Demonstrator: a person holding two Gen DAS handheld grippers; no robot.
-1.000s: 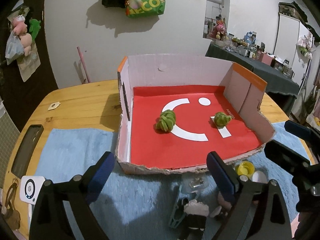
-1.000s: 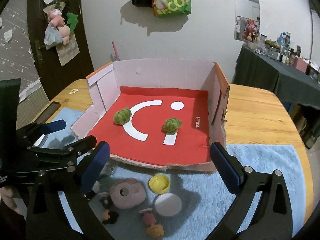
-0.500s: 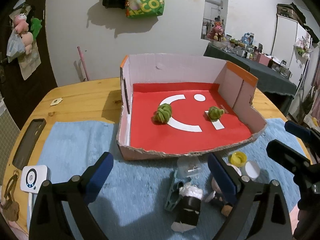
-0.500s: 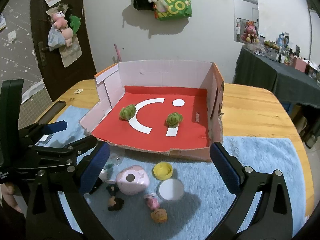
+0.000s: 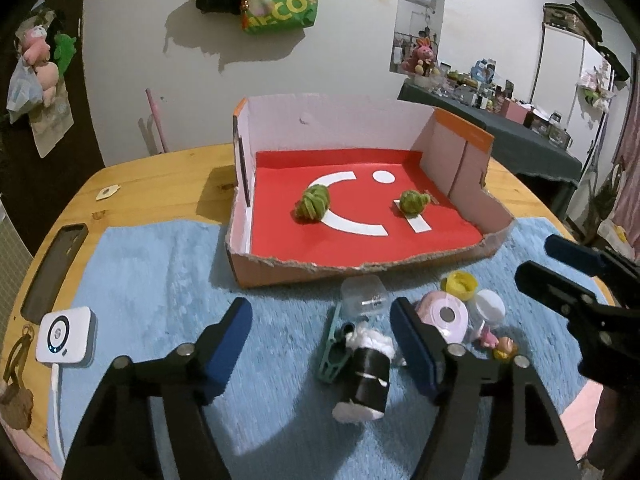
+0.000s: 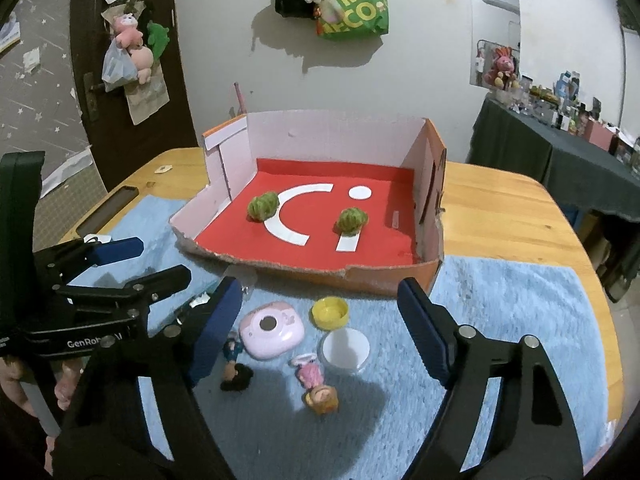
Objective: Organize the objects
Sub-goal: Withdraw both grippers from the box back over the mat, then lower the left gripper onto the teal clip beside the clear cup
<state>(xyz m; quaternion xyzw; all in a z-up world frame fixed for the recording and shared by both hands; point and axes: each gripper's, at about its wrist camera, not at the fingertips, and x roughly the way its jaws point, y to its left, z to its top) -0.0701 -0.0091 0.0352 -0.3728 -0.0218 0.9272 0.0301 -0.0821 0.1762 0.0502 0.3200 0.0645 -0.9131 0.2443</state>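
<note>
**Both grippers poised over the clutter, nothing yet held**

Left wrist view showed the left gripper (image 5: 322, 322) above the blue fluffy mat (image 5: 160, 280), its fingers (image 5: 228, 340) apart and having just been narrowing, with a black cylinder with white fluff (image 5: 366, 372) and a green plastic clip (image 5: 332, 354) lying in the gap, unpressed. The right gripper (image 6: 320, 312) likewise had its fingers narrowing but apart, touching nothing, over the pink toy camera (image 6: 272, 330), yellow cap (image 6: 330, 312), white disc (image 6: 345, 349) and 2 small figurines. The torn cardboard box with red floor (image 6: 384, 280) held 2 green balls. The risk, as I judged it: closing on crowded items could pinch 2 at once or knock neighbours aside.
</note>
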